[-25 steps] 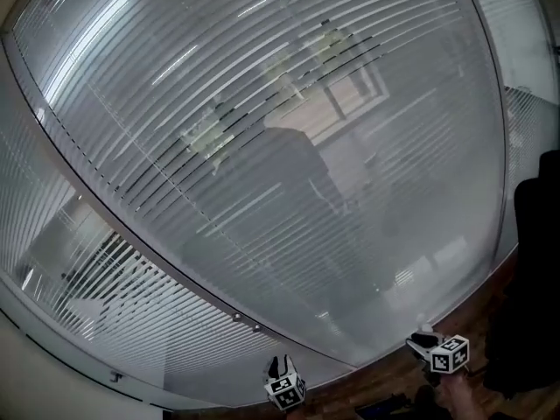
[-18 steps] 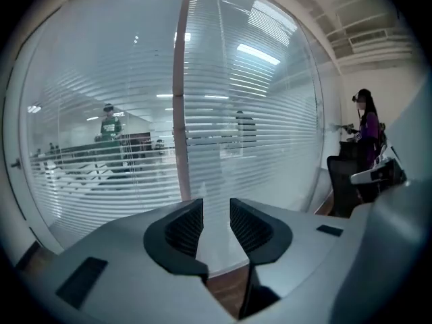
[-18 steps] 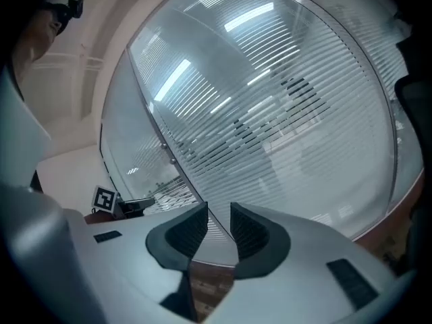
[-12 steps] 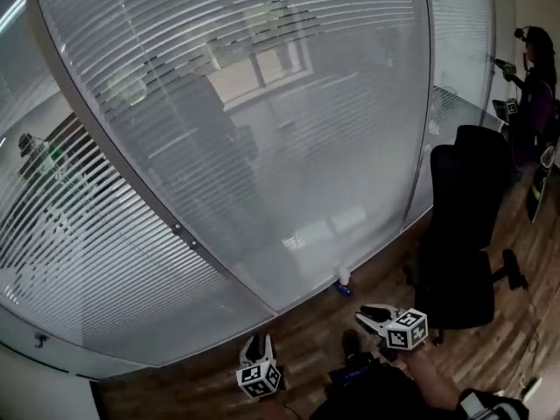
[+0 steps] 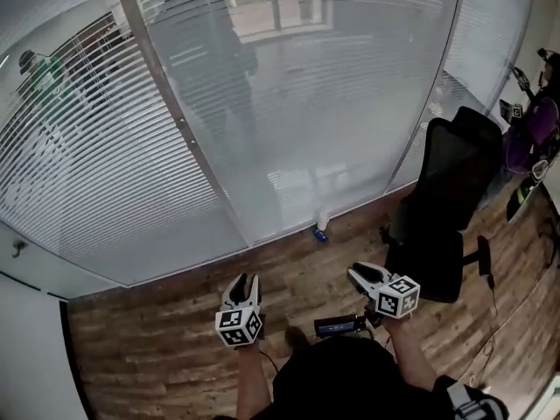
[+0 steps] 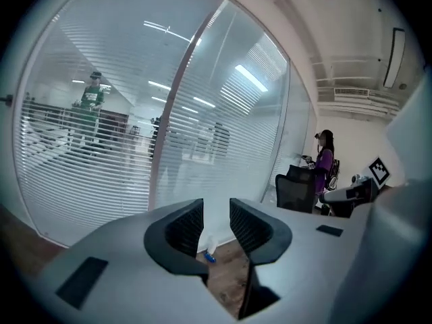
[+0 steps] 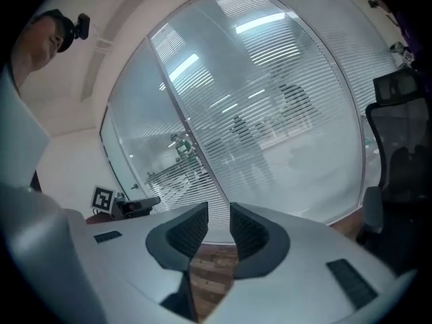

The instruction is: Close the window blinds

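Note:
The window blinds (image 5: 332, 86) hang behind a glass wall ahead of me. On the middle panel the slats lie flat and milky. On the left panel (image 5: 87, 173) the slats are spaced, and a room shows through the gaps. My left gripper (image 5: 245, 280) is held low over the wood floor, well short of the glass, open with nothing between its jaws (image 6: 216, 211). My right gripper (image 5: 354, 272) is beside it at the same height, also open and empty (image 7: 219, 214). No cord or wand of the blinds is visible near either gripper.
A black office chair (image 5: 442, 217) stands to the right, close to my right gripper. A small white bottle (image 5: 322, 221) and a blue thing (image 5: 319, 234) lie at the foot of the glass. A person in purple (image 5: 525, 138) stands far right. A white wall (image 5: 26, 339) closes the left.
The head view has swung down from the blinds to the floor. Both grippers now show fully and higher in the picture. The chair and the bottle have come into view.

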A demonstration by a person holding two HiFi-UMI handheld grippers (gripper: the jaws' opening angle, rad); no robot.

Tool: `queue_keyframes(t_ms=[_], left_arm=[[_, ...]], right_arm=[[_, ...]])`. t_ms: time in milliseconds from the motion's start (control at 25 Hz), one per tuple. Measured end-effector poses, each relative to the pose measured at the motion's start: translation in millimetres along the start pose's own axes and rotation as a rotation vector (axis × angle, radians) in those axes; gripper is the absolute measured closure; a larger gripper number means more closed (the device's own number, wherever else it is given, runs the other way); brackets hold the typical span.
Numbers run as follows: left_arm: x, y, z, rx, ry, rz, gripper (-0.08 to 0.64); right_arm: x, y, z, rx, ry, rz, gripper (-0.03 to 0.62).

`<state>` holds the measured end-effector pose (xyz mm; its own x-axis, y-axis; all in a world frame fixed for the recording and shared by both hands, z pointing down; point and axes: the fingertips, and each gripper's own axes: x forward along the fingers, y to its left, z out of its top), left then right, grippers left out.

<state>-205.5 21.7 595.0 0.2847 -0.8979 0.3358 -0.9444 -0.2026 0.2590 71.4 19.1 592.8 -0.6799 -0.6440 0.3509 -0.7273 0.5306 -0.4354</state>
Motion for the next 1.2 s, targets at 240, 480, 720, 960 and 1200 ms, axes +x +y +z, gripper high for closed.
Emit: queue_keyframes(t_ms=[240,480,720,960,1200], left_arm=[[-18,-40,8,0.036,-0.027,0.002,0.426],[-52,-163,-20,0.088,-0.007,-0.090,0.426],[-112,-185,-54,0.073,0.032,-0.003,0.426],[-139,-190,-46,0.063,-0.011,-0.017,0.426],[-152,-216,-44,0.072,-0.053,-0.154,0.438]], right_arm=[[-56,-3,-5,-0.064,-0.042,0.014,0.488],[-151,-62,-57,0.094,-0.052,-0.023,0.488],[-179,-71,-90,0.111,-0.012,0.044,0.488],[-189,-50,-78,0.074,-0.077,0.073,0.488],[-215,-29,-98,0.084,-0.087,0.019,0.488]])
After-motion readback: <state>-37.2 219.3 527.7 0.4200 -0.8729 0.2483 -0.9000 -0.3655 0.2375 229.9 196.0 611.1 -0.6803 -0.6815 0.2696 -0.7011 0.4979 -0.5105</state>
